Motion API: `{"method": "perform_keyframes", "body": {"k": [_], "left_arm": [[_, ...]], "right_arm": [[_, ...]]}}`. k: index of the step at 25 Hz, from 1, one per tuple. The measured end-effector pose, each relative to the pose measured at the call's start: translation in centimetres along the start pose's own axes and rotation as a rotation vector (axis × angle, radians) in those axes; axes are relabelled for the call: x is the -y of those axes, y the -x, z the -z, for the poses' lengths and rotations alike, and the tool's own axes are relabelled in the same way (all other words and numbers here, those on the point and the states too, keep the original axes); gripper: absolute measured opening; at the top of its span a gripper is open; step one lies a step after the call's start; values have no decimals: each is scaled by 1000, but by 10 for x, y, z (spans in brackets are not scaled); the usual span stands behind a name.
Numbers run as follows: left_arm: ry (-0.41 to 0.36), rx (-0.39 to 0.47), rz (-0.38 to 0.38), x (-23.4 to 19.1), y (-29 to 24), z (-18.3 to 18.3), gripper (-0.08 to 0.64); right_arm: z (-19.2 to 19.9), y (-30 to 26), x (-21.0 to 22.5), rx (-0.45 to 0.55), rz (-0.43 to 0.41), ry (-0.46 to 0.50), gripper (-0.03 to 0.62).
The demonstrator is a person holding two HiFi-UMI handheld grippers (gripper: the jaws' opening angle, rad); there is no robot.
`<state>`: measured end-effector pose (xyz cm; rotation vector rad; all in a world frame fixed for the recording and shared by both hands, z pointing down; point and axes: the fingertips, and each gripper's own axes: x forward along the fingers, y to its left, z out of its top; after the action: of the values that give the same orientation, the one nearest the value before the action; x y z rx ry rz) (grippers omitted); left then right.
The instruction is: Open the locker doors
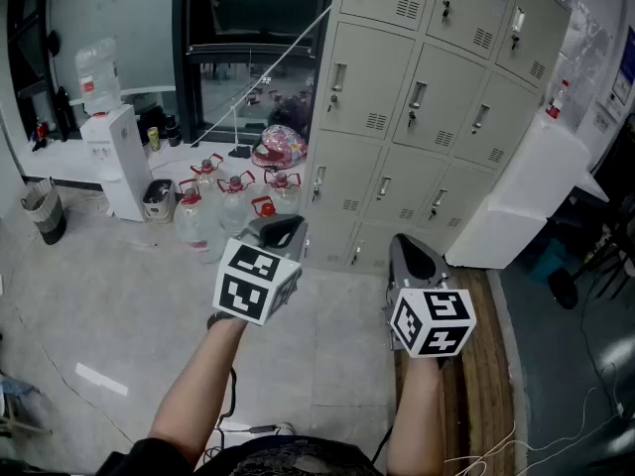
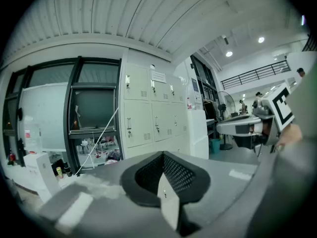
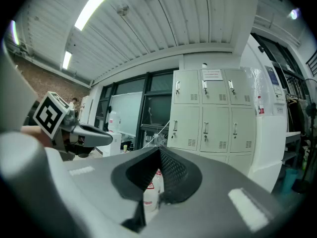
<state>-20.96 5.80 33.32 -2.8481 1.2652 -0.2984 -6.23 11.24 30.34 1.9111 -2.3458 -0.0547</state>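
No door is open yet: the whole locker bank (image 1: 437, 97) at your 1 o'clock stands closed, with your left gripper (image 1: 283, 229) and right gripper (image 1: 408, 248) well short, jaws together, empty.

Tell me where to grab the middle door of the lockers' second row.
Probably its upright metal handle near the door's left edge, approached straight from the front, jaws either side of it. The door is flat and shut; only that handle stands proud.
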Motion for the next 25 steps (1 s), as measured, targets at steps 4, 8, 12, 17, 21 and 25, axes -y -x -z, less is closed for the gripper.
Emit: {"method": "perform_keyframes", "body": {"k": [4,8,12,17,21,25], "left_arm": [[1,-2,0,-4,0,2,3],[9,2,2,-8,0,3,3],[17,3,6,-12,-3,5,3],[16,3,12,-14,-8,4,3],[11,6,6,-18,-12,4,3],[6,10,-2,-24,-20,1,3]], "right_arm": [[3,-5,-4,-9,0,11,2],[5,-8,-8,-20,7,19,2],[11,-12,-8,-29,18,14,2],[13,-21,-6,-33,17,-5,3],[13,-30,-7,-26,-9,-21,21],[12,-44,-4,-26,-33,-35,58]]}}
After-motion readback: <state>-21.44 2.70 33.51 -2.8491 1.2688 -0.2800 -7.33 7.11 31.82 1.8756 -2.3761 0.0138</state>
